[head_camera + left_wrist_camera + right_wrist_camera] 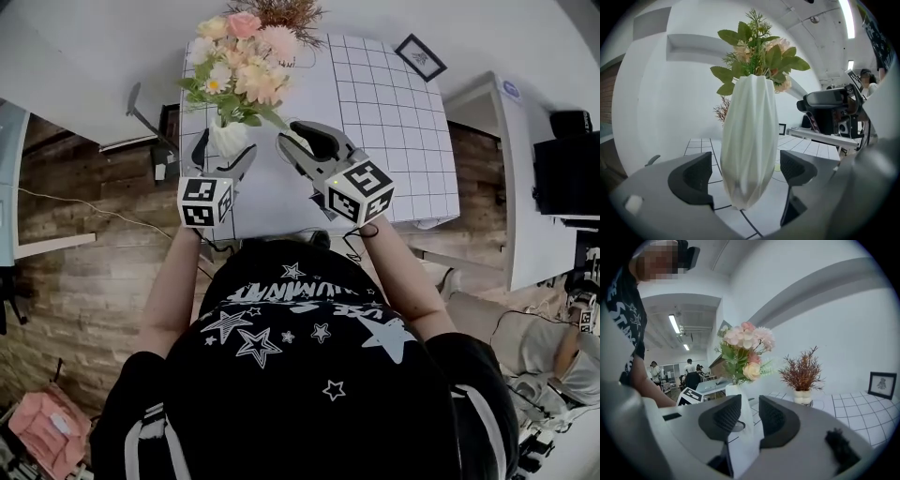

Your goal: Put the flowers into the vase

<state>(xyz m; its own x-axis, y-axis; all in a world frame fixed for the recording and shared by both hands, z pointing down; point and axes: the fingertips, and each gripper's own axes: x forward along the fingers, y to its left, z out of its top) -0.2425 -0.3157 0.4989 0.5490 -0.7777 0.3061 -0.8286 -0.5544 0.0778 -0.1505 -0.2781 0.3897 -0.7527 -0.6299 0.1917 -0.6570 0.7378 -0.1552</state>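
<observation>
The vase (228,138) is white, tall and slender, with twisted ridges running down its sides. It swells at the middle and narrows to a small foot. It stands upright on the white, grid-lined tabletop (394,122), near the left edge. The flowers (239,61) are already in it: a full bunch of pink, peach and cream blooms with broad green leaves and a few feathery sprigs. Their stems go down into the mouth, and the heads spread well wider than the vase.
</observation>
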